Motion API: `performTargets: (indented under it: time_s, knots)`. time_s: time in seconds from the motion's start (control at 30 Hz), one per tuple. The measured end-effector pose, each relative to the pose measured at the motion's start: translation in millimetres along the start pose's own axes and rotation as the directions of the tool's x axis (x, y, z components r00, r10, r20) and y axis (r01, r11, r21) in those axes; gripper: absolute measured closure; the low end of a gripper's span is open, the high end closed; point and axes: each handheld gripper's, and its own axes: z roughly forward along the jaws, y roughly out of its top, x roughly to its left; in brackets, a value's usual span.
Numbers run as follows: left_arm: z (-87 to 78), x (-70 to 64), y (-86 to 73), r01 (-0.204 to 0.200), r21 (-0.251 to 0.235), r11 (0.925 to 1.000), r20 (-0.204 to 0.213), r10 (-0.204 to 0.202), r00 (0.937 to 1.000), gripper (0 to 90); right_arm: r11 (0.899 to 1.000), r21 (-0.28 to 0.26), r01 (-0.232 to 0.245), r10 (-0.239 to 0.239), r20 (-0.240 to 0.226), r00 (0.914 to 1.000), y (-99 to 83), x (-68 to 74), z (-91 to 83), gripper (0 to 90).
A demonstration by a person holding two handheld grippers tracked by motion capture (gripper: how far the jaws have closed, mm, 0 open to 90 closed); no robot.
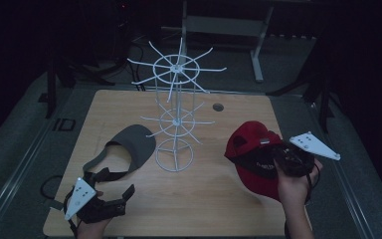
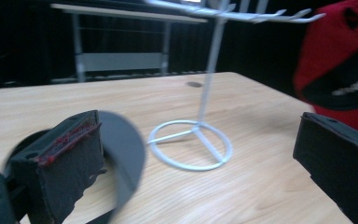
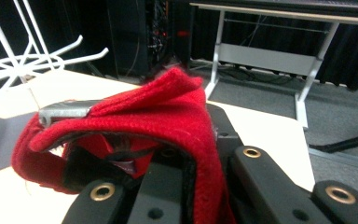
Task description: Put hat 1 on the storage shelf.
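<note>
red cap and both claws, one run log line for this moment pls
right claw: shut on red cap, lifted beside white rack | left claw: open, near grey visor, not touching | rack hooks: bare

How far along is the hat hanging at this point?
Nothing is hung yet: the white wire rack has bare prongs. In hand: the right gripper is shut on the red cap, lifted near the rack. Left: the grey visor lies on the table, with the left gripper open beside it.

Red, grey, white on pale wood

Red cap (image 1: 252, 157) with black lining, grey visor (image 1: 132, 144), white wire rack (image 1: 175, 119), black tongs (image 1: 124, 196), light wood-grain surface (image 1: 199, 199).
</note>
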Motion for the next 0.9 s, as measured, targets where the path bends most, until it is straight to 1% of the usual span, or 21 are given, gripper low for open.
performTargets:
  time_s: [0.07,0.1,0.17,0.2,0.27,0.3,0.33,0.4,0.43,0.47,0.53,0.57,0.6,0.63,0.67,0.7,0.77,0.8,0.83,0.87,0.9]
  knots:
    - [3.8,-6.4,5.8,-0.003,-0.005,1.0000,0.039,0.003,0.9992,1.9,1.000,-0.009,0.008,-0.008,-0.005,1.0000,3.5,1.3,-2.7,86.2]
    - [6.3,-9.8,9.0,-0.009,-0.003,1.0000,0.054,0.010,0.9985,1.9,1.000,-0.013,0.001,-0.001,-0.016,0.9999,5.3,2.1,-4.3,86.2]
    - [9.9,-16.5,15.3,-0.032,-0.012,0.9994,0.087,0.033,0.9956,1.9,1.000,-0.020,-0.010,0.009,-0.030,0.9995,8.8,3.7,-7.6,86.1]
    - [12.0,-19.9,18.5,-0.048,-0.012,0.9988,0.092,0.049,0.9946,1.9,1.000,-0.025,-0.019,0.018,-0.038,0.9991,10.4,4.4,-9.1,86.1]
    - [16.2,-25.2,24.6,-0.061,-0.011,0.9981,0.122,0.062,0.9906,1.9,0.999,-0.038,-0.026,0.025,-0.050,0.9984,13.6,6.0,-12.1,86.1]
    - [18.4,-28.2,27.5,-0.071,-0.008,0.9974,0.129,0.072,0.9891,1.9,0.999,-0.043,-0.027,0.025,-0.053,0.9983,15.2,7.3,-13.7,86.1]
    - [20.7,-31.0,30.1,-0.077,-0.012,0.9969,0.146,0.078,0.9862,1.9,0.998,-0.048,-0.030,0.027,-0.059,0.9979,16.6,8.3,-15.3,86.1]
    - [24.9,-36.8,34.9,-0.097,-0.013,0.9952,0.166,0.098,0.9812,1.9,0.998,-0.057,-0.027,0.023,-0.067,0.9975,19.3,10.4,-18.3,86.1]
    - [24.9,-36.8,34.9,-0.097,-0.013,0.9952,0.166,0.098,0.9812,1.9,0.998,-0.062,-0.026,0.021,-0.073,0.9971,20.4,11.0,-19.8,86.1]
    - [30.0,-42.5,39.3,-0.103,-0.016,0.9946,0.194,0.104,0.9754,1.9,0.997,-0.067,-0.029,0.024,-0.077,0.9967,21.4,11.6,-21.5,86.1]
    - [35.3,-48.0,43.2,-0.122,-0.019,0.9924,0.217,0.123,0.9683,1.9,0.997,-0.077,-0.029,0.022,-0.087,0.9960,23.7,13.0,-25.0,86.1]
    - [38.1,-51.1,44.8,-0.131,-0.017,0.9912,0.223,0.132,0.9660,1.9,0.996,-0.082,-0.030,0.022,-0.092,0.9955,24.9,13.5,-27.0,86.1]
    - [38.1,-51.1,44.8,-0.131,-0.017,0.9912,0.223,0.132,0.9660,1.9,0.996,-0.087,-0.032,0.023,-0.097,0.9950,25.9,14.2,-29.0,86.1]
    - [44.3,-57.3,48.2,-0.140,-0.016,0.9900,0.251,0.140,0.9577,1.9,0.995,-0.093,-0.030,0.020,-0.099,0.9948,26.8,14.9,-30.7,86.1]
    - [47.3,-61.1,49.9,-0.147,-0.017,0.9891,0.255,0.146,0.9558,1.9,0.995,-0.097,-0.029,0.019,-0.103,0.9945,27.7,15.6,-32.2,86.1]
    - [50.0,-64.5,51.7,-0.149,-0.020,0.9886,0.275,0.149,0.9498,1.9,0.994,-0.100,-0.033,0.022,-0.112,0.9935,28.5,16.5,-33.7,86.1]
    - [55.4,-72.0,55.3,-0.169,-0.023,0.9853,0.287,0.168,0.9430,1.9,0.994,-0.103,-0.024,0.011,-0.116,0.9931,30.3,19.2,-36.1,86.1]
    - [58.0,-75.1,57.2,-0.176,-0.024,0.9842,0.301,0.175,0.9375,1.9,0.994,-0.107,-0.025,0.012,-0.124,0.9922,31.0,20.2,-37.1,86.1]
    - [60.9,-78.6,59.1,-0.179,-0.026,0.9835,0.302,0.178,0.9364,2.0,0.994,-0.109,-0.030,0.015,-0.133,0.9910,31.6,21.2,-38.0,86.1]
    - [63.9,-81.5,60.9,-0.186,-0.029,0.9822,0.314,0.185,0.9311,2.0,0.994,-0.109,-0.030,0.014,-0.140,0.9900,32.1,22.2,-38.9,86.1]
    - [66.3,-84.6,62.8,-0.197,-0.031,0.9799,0.317,0.197,0.9277,3.5,0.993,-0.112,-0.030,0.014,-0.144,0.9894,32.2,23.2,-39.7,86.1]
